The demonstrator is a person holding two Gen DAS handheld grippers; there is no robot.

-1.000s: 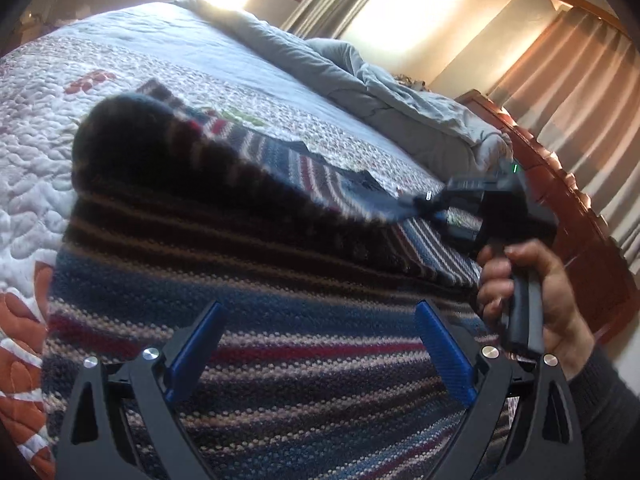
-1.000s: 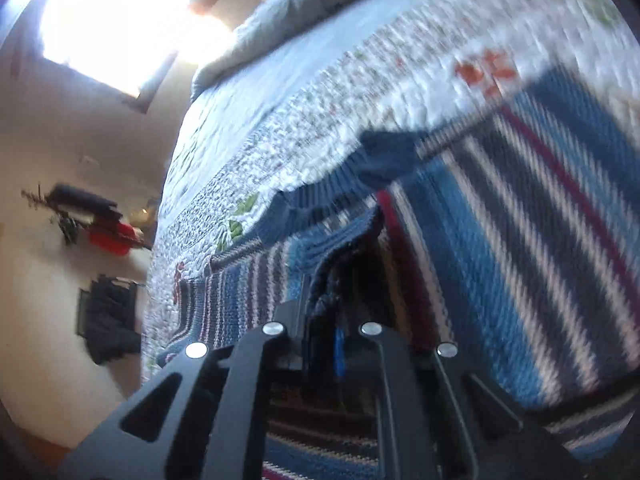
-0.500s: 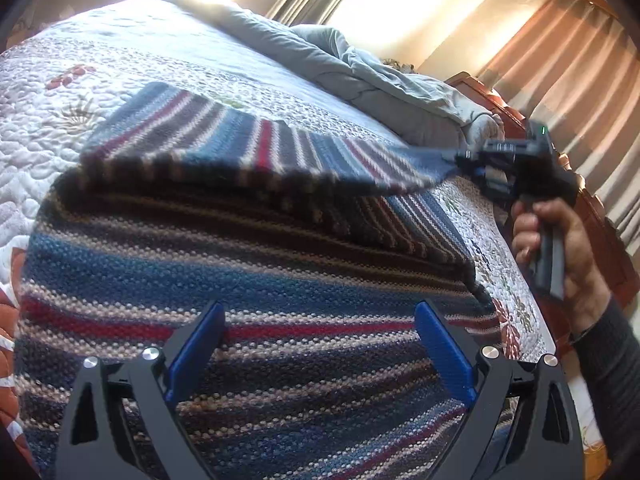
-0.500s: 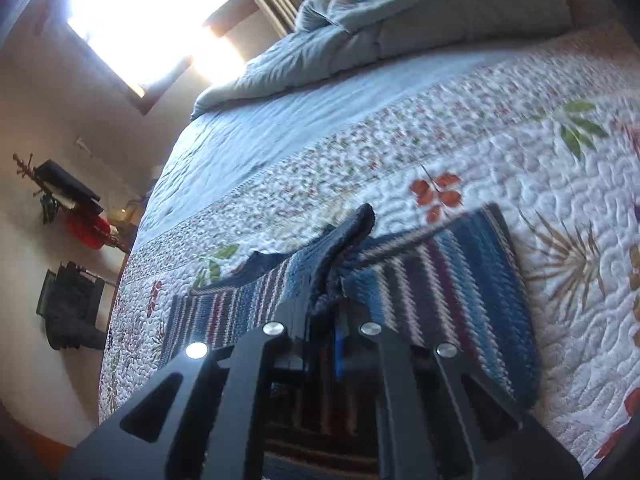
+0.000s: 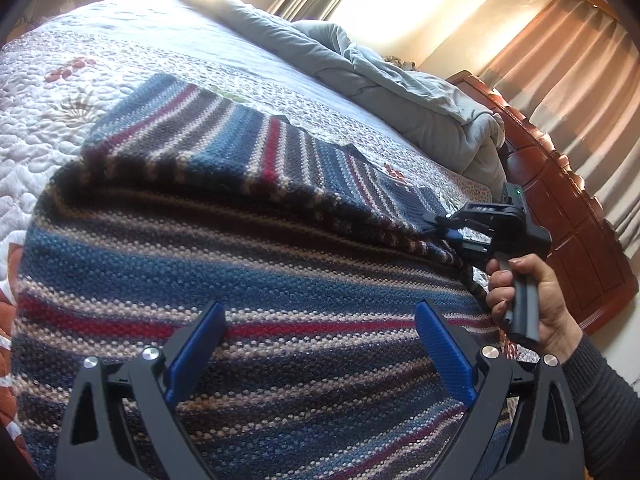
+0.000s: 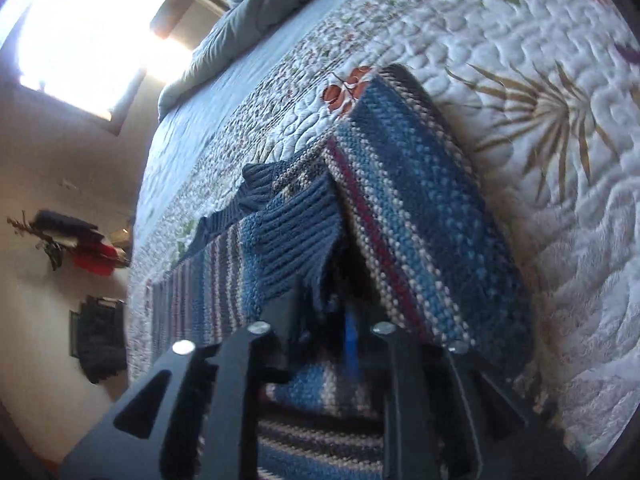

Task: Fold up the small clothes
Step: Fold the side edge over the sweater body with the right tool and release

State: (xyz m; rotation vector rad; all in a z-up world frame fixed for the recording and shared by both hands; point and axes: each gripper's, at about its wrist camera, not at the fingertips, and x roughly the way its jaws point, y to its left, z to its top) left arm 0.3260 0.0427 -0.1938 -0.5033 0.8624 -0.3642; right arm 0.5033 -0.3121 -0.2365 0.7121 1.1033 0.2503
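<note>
A striped knit sweater (image 5: 256,280) in blue, red, cream and dark bands lies on the quilted bed. Its far part is folded over toward me, and the fold runs across the left wrist view. My left gripper (image 5: 318,354) is open and empty, hovering just above the sweater's near part. My right gripper (image 5: 442,232) is shut on the sweater's ribbed blue edge at the right end of the fold. In the right wrist view the same gripper (image 6: 328,312) pinches the ribbed blue cuff (image 6: 292,236), with striped cloth (image 6: 420,216) draped beside it.
The white floral quilt (image 5: 52,100) covers the bed. A bunched grey duvet (image 5: 384,80) lies at the far end. A wooden footboard (image 5: 568,216) and curtains stand at the right. Dark items hang on the wall (image 6: 80,248) at the left of the right wrist view.
My right gripper has carried the sweater's edge rightward and then lowered it, laying the folded part down onto the sweater. My left gripper has stayed open in place.
</note>
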